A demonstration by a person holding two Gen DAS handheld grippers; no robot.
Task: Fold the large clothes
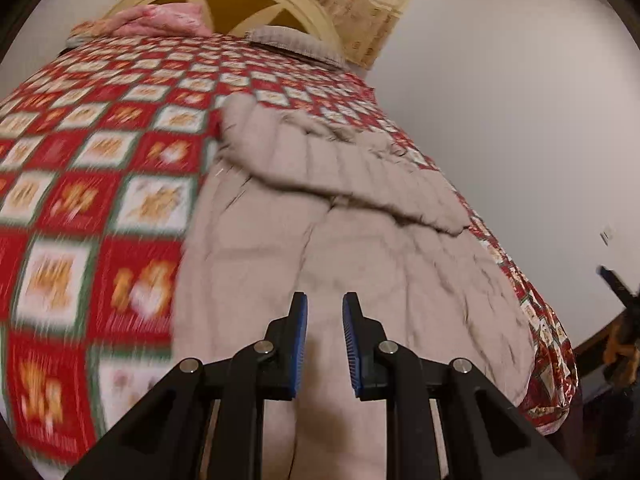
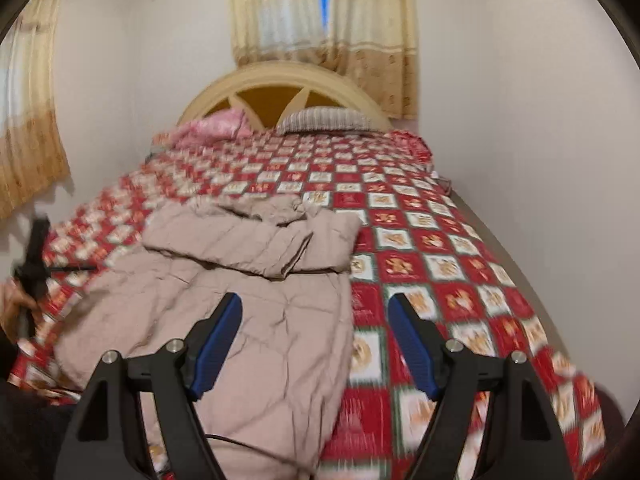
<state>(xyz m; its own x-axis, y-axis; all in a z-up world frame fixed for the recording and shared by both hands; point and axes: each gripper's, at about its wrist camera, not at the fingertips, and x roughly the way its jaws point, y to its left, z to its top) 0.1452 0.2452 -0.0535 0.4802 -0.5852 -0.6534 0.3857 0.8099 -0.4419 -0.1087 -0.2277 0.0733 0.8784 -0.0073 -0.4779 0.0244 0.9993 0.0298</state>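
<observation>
Left gripper point(image 1: 324, 344) first: jaws parted by a narrow gap, nothing between the blue pads, so I read it as open and empty. It hovers over the lower hem area of the beige padded coat point(image 1: 332, 236), which fills lower centre of the left wrist view and runs up to mid-frame. Can't tell if the tips touch the fabric; frame is motion-blurred.

Progress, as I judge it: partly done. Coat lies flat on the red checked bedspread point(image 1: 92, 152), and one sleeve point(image 1: 348, 184) is already laid across the body, mid-frame. Remaining: second sleeve if not tucked (can't confirm), then the lengthwise folds of the body.

Right gripper point(image 2: 315, 344): jaws spread wide, empty. In the right wrist view the coat point(image 2: 224, 280) sits centre-left; its right edge runs down between the two fingers, left finger point(image 2: 218, 344) over fabric, right finger point(image 2: 412, 344) over bare bedspread point(image 2: 440, 264). I see the other handheld rig only at far left edge.
</observation>
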